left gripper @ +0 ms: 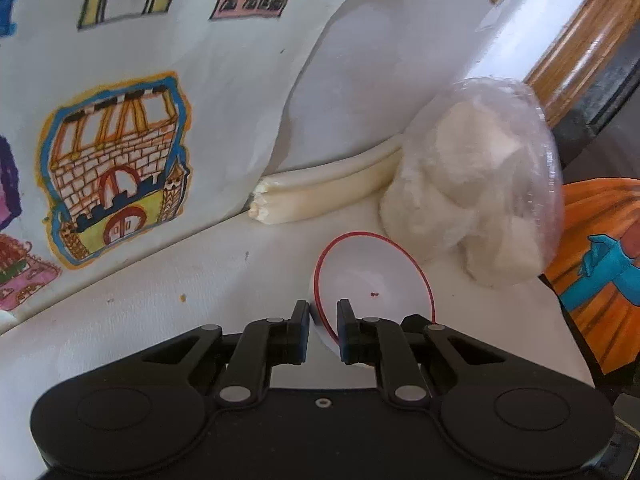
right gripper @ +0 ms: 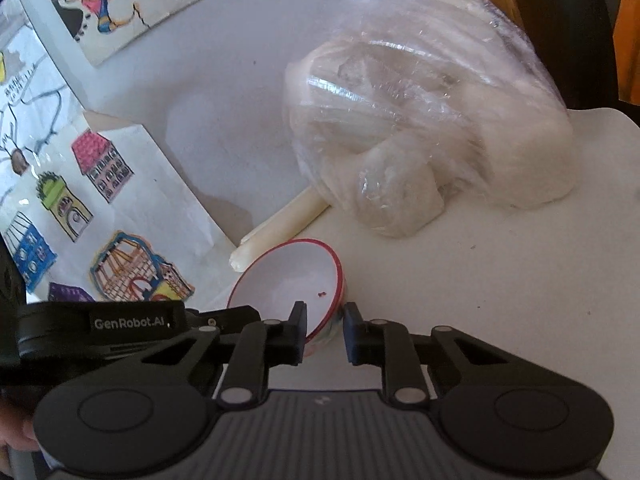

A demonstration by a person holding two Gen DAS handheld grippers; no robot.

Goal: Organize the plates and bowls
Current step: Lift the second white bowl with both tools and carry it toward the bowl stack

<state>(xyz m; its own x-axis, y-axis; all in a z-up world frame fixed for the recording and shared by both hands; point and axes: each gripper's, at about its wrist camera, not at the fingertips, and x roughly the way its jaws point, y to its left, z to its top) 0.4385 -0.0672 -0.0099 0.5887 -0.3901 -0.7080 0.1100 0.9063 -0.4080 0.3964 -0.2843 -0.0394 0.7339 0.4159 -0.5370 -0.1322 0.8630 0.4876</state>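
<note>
Left hand-held gripper (left gripper: 324, 330) & right hand-held gripper (right gripper: 325, 334), both nearly closed, each pinching rim of red-rimmed white bowl (right gripper: 288, 280), tilted on white bench (right gripper: 480, 280), just beside plastic-wrapped white bundle (right gripper: 432, 120).

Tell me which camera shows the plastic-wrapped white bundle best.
The right wrist view: the bundle fills the upper middle, sharp enough to show the wrap's creases and the white lumps inside. In the left wrist view the bundle sits at the right, smaller and blurred, behind the red-rimmed bowl.
</note>
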